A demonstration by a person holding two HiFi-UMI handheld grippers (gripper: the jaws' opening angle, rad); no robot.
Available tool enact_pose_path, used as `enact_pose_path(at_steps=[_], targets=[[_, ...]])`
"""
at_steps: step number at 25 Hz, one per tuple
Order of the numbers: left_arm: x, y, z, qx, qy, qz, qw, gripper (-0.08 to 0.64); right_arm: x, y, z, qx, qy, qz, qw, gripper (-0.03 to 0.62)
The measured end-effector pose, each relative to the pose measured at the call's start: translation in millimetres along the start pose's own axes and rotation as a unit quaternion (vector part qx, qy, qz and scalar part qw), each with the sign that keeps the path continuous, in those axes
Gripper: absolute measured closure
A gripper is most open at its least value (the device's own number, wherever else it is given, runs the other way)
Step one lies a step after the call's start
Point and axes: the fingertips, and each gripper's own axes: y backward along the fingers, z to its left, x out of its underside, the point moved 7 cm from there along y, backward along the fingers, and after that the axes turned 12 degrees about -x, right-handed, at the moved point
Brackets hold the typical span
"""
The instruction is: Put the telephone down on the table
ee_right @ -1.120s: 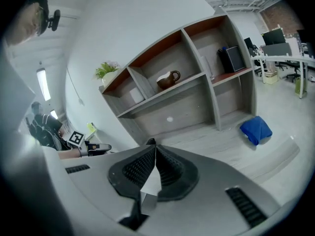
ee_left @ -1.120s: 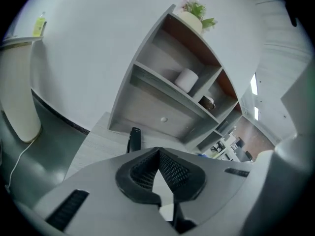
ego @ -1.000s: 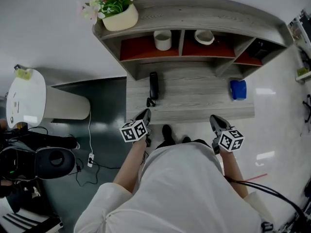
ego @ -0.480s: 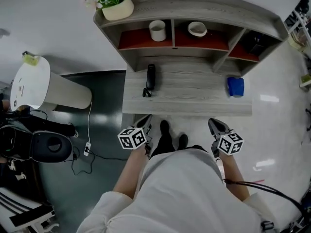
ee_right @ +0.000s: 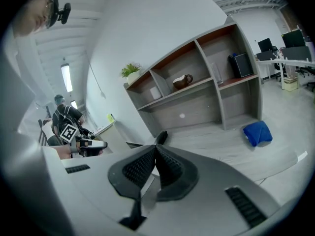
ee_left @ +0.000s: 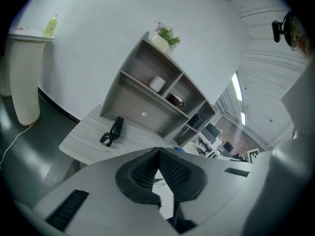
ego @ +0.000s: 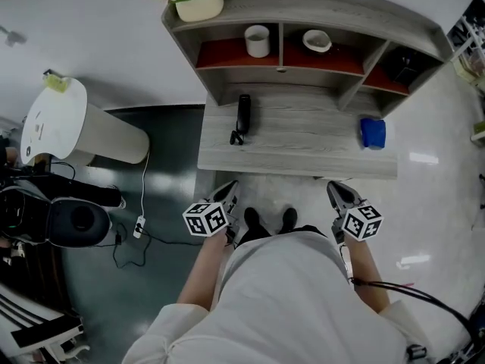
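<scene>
The black telephone [ego: 242,116] lies flat on the left part of the grey wooden table [ego: 303,154], its cord curled at the near end. In the left gripper view the telephone [ee_left: 114,130] rests well ahead of the jaws. My left gripper [ego: 228,192] hangs shut and empty in front of the table's near edge, off the telephone. My right gripper [ego: 339,192] is likewise shut with nothing in it, short of the edge. In the right gripper view only the telephone's tip [ee_right: 162,136] shows above the closed jaws.
A shelf unit at the table's back holds a white cup [ego: 258,40], a bowl [ego: 317,40] and a flower pot [ego: 198,4] on top. A blue cloth [ego: 372,133] lies on the table's right. A white pedestal [ego: 76,131], floor cable [ego: 142,222] and dark equipment [ego: 68,222] stand left.
Both grippers have drawn back from the table's front edge, and the table sits farther off. The telephone has stayed lying where it was.
</scene>
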Motion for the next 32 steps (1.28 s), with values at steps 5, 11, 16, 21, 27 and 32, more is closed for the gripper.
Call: enact_pose_path(at_steps=[5,11,16,21,27,32], targets=[[-12,1,7,0.010,-0.010,0.010,0.9998,0.551,-4,-11,20,0.004,-0.003,-0.016,1.000,0.575],[-26,-2,9,0.028,-0.028,0.009,0.9992,0.551,-4,-27,32,-0.004,-0.001,-0.023,1.000,0.575],[-32,-2,13,0.033,-0.024,0.008,0.9991,0.551,-8,-33,37,-0.006,-0.002,-0.028,1.000,0.575],[-31,-3,12,0.039,-0.017,0.010,0.9991,0.551,-9,-31,37,0.000,-0.003,-0.032,0.999,0.575],[-34,-7,13,0.042,-0.021,0.015,0.9988,0.551,-10,-36,37,0.000,-0.003,-0.032,0.999,0.575],[-34,-7,15,0.043,-0.021,0.020,0.9986,0.551,-10,-36,39,0.003,-0.006,-0.033,0.999,0.575]])
